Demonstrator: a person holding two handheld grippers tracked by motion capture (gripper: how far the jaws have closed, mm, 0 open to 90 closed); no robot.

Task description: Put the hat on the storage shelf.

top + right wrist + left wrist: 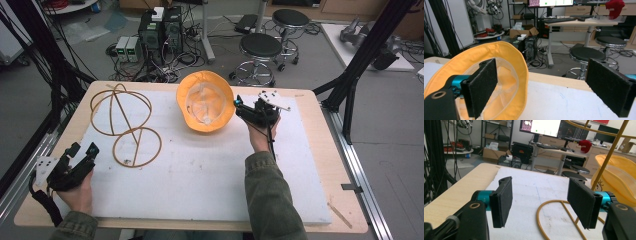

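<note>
A yellow bucket hat (205, 102) lies upside down at the far middle of the white foam board (200, 175). To its left stands a gold wire hat stand (131, 131) of hoops on a ring base. My right gripper (239, 105) is open at the hat's right brim. In the right gripper view the brim edge of the hat (461, 60) lies between the wide-apart jaws of that gripper (544, 67). My left gripper (84, 148) rests open near the board's left edge. It (540, 182) looks at the stand's rod (607, 157) and the hat (621, 175), with nothing held.
The foam board covers most of a wooden table (320, 150). Black frame posts (360, 65) rise at the right and left sides. Two stools (260, 47) and computer boxes (160, 30) with cables stand on the floor beyond the far edge.
</note>
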